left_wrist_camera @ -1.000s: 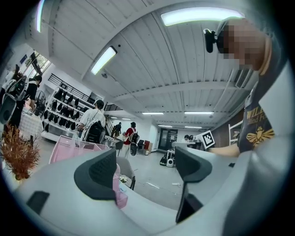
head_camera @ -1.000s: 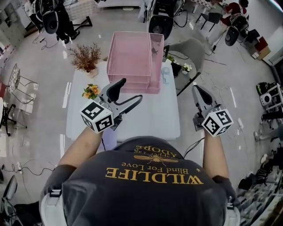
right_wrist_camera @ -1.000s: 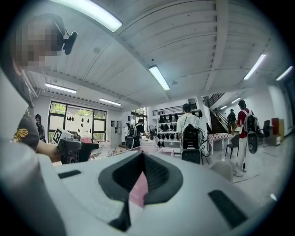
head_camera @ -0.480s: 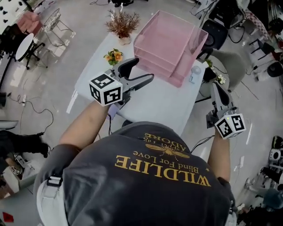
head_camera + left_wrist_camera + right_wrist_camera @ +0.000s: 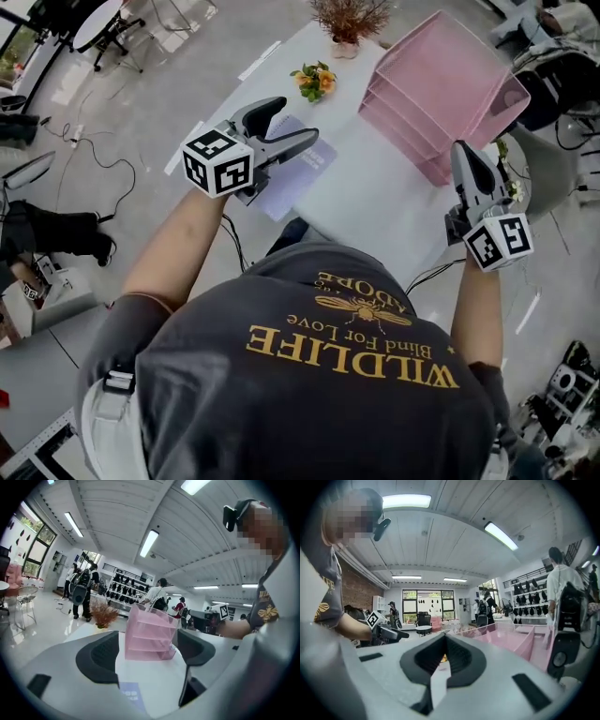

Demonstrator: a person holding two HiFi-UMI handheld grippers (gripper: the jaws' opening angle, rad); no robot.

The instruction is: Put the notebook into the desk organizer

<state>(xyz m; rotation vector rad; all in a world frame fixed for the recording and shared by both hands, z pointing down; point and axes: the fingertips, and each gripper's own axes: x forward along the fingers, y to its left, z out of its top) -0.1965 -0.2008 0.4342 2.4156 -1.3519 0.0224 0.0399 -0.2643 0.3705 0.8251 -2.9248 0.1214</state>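
The left gripper [image 5: 300, 119] has swung over the notebook [image 5: 305, 169], which lies flat left of the desk organizer [image 5: 450, 94], fingers apart and empty, so pickup looks next. The right gripper [image 5: 466, 150] has its fingers together.

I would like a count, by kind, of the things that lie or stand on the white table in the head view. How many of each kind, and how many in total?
Notebook: 1
Desk organizer: 1
Plant decorations: 2 (orange flowers, dried brown plant)
Total: 4 in view
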